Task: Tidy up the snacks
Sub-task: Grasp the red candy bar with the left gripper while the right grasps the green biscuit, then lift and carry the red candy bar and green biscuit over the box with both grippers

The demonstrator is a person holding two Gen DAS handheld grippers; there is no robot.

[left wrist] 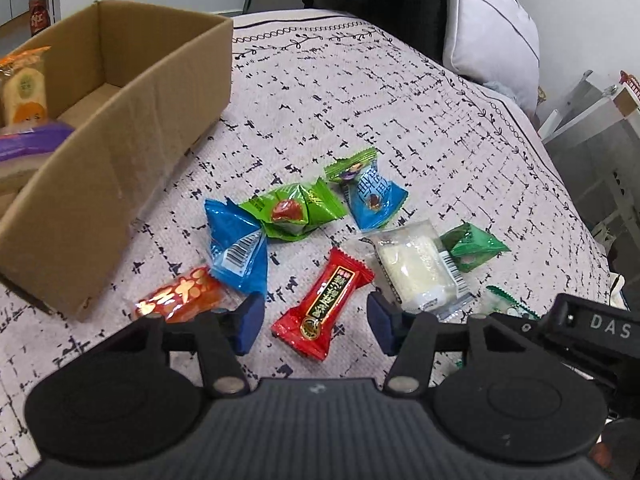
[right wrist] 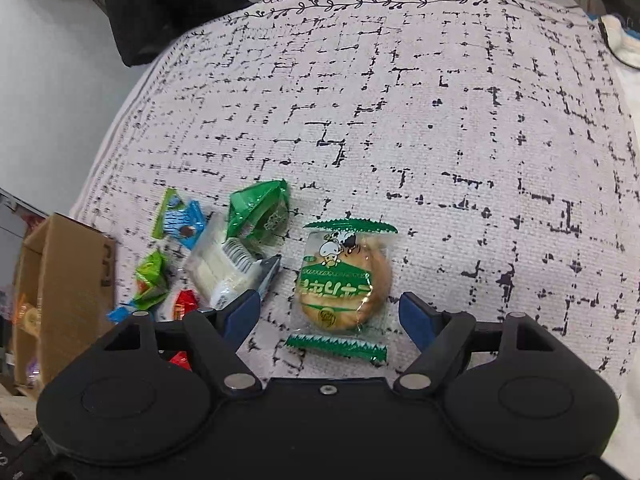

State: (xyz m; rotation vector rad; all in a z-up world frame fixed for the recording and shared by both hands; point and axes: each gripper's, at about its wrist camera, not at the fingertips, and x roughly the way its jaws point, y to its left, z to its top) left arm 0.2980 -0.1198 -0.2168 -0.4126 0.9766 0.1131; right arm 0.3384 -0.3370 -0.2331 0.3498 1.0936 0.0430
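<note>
Loose snacks lie on a patterned cloth (left wrist: 360,92). A red candy packet (left wrist: 322,308) lies flat between the blue pads of my left gripper (left wrist: 316,328), which is open and not touching it. An orange-red candy (left wrist: 180,300) and a blue packet (left wrist: 238,248) lie just left of it, a clear-wrapped white cake (left wrist: 416,272) just right. In the right wrist view a round biscuit pack with green ends (right wrist: 344,284) lies between the pads of my right gripper (right wrist: 330,318), which is also open, with small gaps on both sides.
An open cardboard box (left wrist: 120,152) stands at the left with an orange pack (left wrist: 24,88) and a purple pack (left wrist: 32,140) inside. Green and blue packets (left wrist: 292,212) lie beyond the red one. A white pillow (left wrist: 488,28) sits at the back.
</note>
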